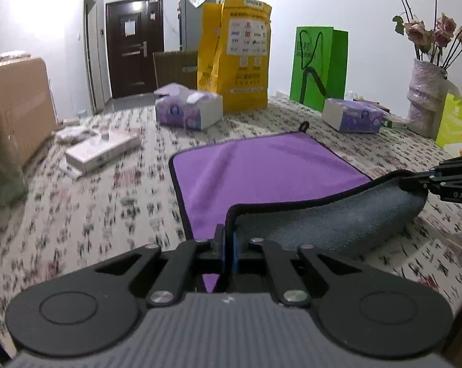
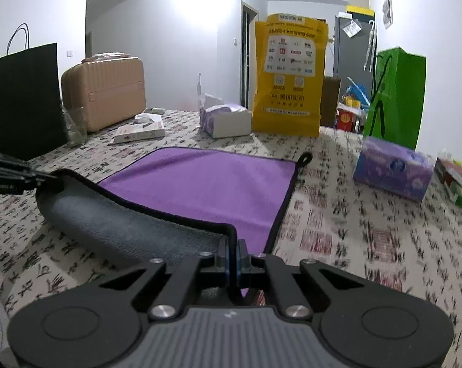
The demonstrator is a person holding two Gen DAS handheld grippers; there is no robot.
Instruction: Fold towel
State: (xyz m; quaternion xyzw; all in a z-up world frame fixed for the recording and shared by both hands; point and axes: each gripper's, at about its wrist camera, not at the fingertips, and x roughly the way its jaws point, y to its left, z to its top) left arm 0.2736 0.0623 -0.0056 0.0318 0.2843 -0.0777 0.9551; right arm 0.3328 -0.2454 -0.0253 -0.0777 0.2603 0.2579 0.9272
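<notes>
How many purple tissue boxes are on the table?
2. One tissue box sits beside the yellow bag; another tissue box lies near the green bag. More could hide behind the bags.

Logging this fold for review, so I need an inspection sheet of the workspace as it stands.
Surface: patterned tablecloth, printed with dark characters.
Job's things: purple towel with grey underside, near edge lifted, far part flat.
Clutter: two purple tissue boxes, yellow paper bag, green paper bag, vase of dried roses.
Grippers: left gripper and right gripper shut on near corners.
Cables: nothing seen.
Surroundings: beige suitcase, dark door.
</notes>
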